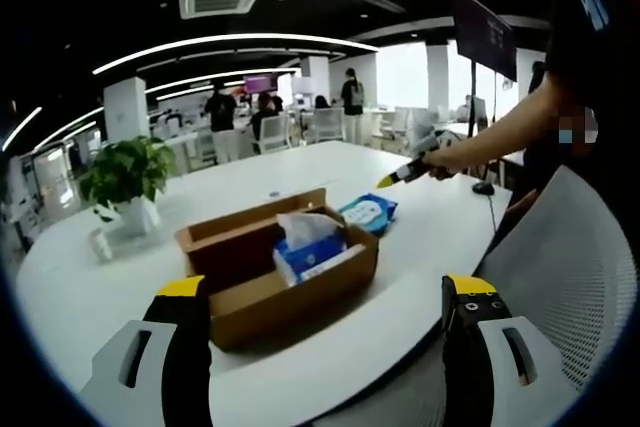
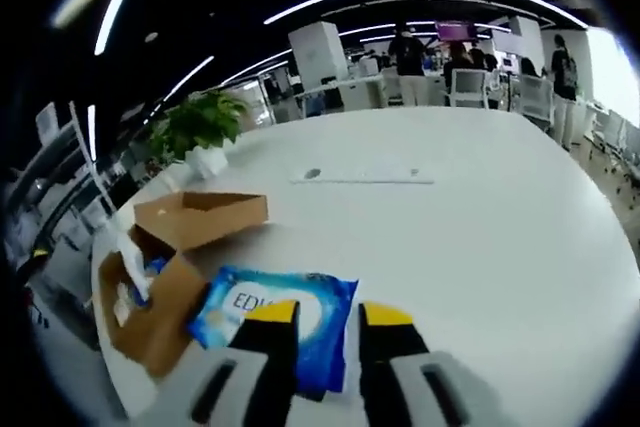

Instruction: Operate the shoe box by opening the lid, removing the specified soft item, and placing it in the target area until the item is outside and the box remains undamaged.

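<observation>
Shoe box (image 1: 275,272) sits centre frame on the white table (image 1: 420,237), lid open, undamaged. We judge removal done: blue soft pack (image 2: 280,322) lies outside, beside the box. Right gripper (image 2: 328,322) stands slightly parted over it; left gripper (image 1: 325,292) spread, empty. A tissue pack (image 1: 308,247) remains inside.

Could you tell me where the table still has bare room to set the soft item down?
Broad bare top lies beyond the blue wipes pack, stretching to the table's far edge. Crowded: the open cardboard box with its tissue pack, the wipes pack beside it, and the potted plant corner.
</observation>
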Demonstrator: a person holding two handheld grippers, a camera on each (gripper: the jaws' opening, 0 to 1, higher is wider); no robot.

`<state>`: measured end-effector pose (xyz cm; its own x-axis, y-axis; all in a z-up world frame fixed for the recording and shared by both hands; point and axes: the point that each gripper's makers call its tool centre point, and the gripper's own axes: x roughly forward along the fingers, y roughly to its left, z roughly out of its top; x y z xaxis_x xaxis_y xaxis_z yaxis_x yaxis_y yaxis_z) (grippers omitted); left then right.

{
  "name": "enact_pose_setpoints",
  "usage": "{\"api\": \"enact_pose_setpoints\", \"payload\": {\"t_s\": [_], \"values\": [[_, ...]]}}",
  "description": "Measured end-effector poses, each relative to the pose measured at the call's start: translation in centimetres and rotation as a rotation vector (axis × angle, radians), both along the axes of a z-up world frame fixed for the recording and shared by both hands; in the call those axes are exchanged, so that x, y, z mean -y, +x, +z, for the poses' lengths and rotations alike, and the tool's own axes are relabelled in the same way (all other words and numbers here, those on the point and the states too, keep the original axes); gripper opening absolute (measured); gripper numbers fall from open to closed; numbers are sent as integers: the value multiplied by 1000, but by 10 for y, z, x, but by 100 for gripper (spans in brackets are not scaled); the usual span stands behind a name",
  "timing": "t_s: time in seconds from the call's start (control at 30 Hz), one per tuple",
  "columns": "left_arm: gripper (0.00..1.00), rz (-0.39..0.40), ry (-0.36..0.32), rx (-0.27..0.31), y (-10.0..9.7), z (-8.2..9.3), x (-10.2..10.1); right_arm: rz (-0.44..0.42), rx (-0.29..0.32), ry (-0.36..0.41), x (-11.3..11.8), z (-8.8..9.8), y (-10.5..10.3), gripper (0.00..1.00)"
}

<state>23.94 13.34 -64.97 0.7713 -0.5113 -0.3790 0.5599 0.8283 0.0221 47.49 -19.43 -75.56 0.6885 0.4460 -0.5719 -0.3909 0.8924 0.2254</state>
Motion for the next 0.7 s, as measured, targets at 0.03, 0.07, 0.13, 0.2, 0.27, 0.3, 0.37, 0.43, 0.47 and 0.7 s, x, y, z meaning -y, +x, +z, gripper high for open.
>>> {"api": "enact_pose_setpoints", "payload": {"t_s": [0.03,0.07,0.13,0.2,0.27,0.3,0.37,0.43,0.47,0.7], "values": [[100,-1,-2,2,0,0,0,20,10,-18,-2,3,-2,24],[100,-2,-4,2,0,1,1,43,13,-40,-2,2,-3,24],[100,-1,-5,1,0,1,1,74,22,-76,-2,5,-5,26],[100,0,-11,1,0,0,1,100,38,-80,-6,10,-6,28],[100,0,-16,3,0,0,0,113,43,-83,-7,14,-7,29],[100,0,-21,3,0,0,0,122,53,-90,-9,17,-8,30],[100,0,-36,-3,0,0,1,133,60,-91,-9,22,-7,32],[100,2,-42,-8,0,-1,0,143,60,-86,-11,25,-8,34],[100,1,-41,-8,0,-1,0,152,61,-87,-12,27,-9,35],[100,-7,-32,-4,-1,-1,3,252,96,-111,-31,43,-18,39]]}}
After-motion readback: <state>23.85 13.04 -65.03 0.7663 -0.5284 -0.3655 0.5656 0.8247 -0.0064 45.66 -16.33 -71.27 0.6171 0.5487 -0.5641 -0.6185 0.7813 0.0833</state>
